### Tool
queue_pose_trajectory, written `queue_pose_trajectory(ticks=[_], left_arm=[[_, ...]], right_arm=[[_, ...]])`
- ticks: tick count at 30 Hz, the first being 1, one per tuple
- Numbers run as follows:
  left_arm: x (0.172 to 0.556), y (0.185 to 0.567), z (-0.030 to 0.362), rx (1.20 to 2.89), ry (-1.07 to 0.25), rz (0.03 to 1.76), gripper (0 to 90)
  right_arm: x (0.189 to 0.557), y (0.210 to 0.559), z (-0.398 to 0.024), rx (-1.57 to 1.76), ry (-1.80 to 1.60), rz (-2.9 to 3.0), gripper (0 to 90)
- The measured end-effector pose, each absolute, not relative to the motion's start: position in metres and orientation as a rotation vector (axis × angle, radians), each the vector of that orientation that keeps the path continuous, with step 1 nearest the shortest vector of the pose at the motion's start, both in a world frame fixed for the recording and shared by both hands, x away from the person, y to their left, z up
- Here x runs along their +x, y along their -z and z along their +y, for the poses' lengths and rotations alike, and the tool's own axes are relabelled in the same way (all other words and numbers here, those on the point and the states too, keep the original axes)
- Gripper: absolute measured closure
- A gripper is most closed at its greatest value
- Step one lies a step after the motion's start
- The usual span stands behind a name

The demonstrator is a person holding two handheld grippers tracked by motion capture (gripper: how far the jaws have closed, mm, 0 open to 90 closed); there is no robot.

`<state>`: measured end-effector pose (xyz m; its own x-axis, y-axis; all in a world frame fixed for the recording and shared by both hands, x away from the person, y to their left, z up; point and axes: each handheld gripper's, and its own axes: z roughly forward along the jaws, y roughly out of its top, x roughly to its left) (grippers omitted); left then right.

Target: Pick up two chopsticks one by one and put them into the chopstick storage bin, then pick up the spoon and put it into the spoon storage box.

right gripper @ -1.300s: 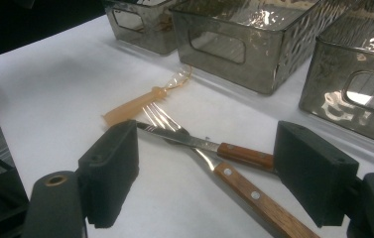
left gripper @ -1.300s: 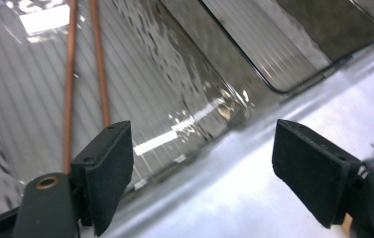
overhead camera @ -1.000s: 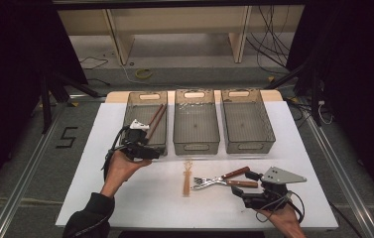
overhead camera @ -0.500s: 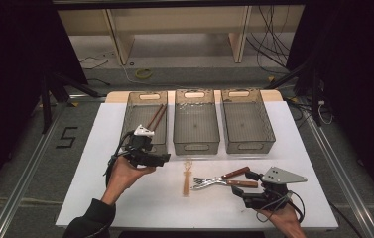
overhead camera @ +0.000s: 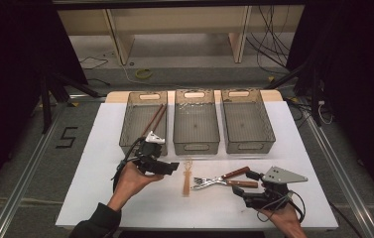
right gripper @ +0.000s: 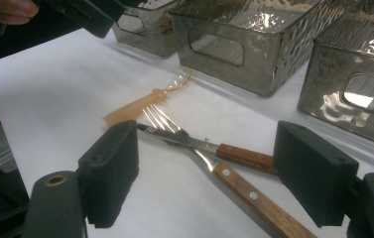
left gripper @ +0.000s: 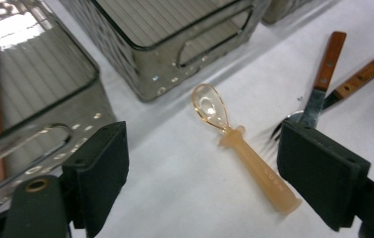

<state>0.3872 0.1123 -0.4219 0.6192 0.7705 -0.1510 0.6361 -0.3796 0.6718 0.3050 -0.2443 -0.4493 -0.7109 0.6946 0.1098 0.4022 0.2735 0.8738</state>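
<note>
Left gripper: jaws wide apart, empty, aimed toward the translucent spoon, likely the next pick. Right gripper: jaws spread, holding nothing, framing two wooden-handled forks for sorting into bins.

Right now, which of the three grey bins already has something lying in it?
The left bin, nearest the left gripper: two brown chopsticks lie in it. The middle bin and right bin look empty.

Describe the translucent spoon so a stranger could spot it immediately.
Start at the middle one of the three grey bins on the white table. Just in front of it lies the spoon, left of two wooden-handled forks. It alone is pale orange, see-through plastic.
</note>
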Motion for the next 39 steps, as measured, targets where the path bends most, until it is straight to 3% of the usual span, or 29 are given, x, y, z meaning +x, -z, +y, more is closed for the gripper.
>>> queue_pose_trajectory(ticks=[39], left_arm=[[0.381,0.462,0.063,2.301,-0.151,1.089,21.0]], right_arm=[[0.305,0.448,-0.242,0.999,-1.407,2.251,27.0]])
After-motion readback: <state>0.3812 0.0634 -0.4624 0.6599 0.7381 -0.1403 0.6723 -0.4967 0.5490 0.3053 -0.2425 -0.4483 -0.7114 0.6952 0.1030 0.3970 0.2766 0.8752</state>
